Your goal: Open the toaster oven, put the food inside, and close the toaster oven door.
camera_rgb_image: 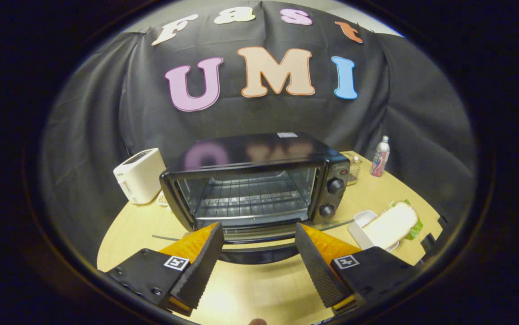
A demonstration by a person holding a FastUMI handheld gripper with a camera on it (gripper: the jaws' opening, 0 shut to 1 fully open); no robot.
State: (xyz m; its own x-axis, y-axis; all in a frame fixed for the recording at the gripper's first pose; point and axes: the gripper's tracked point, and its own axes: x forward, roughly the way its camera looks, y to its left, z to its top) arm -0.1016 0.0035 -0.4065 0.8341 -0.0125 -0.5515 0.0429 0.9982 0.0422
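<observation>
White toaster (139,176) (slot type), pink bottle (380,157), both on wooden table (250,289).

One toaster oven (254,185), one white toaster (139,175), one bottle (380,156), one sandwich (392,224), one tray (359,228)

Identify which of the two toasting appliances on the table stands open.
The black toaster oven, just ahead of the open gripper: its door is down. The white toaster beside it has only top slots.

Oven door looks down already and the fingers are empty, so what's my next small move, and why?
Probably swing the gripper toward the sandwich in its white tray, beside the toaster oven on its knob side. The door lies open just beyond the fingers, the rack is bare, and the open fingers hold nothing, so fetching the food seems next.
</observation>
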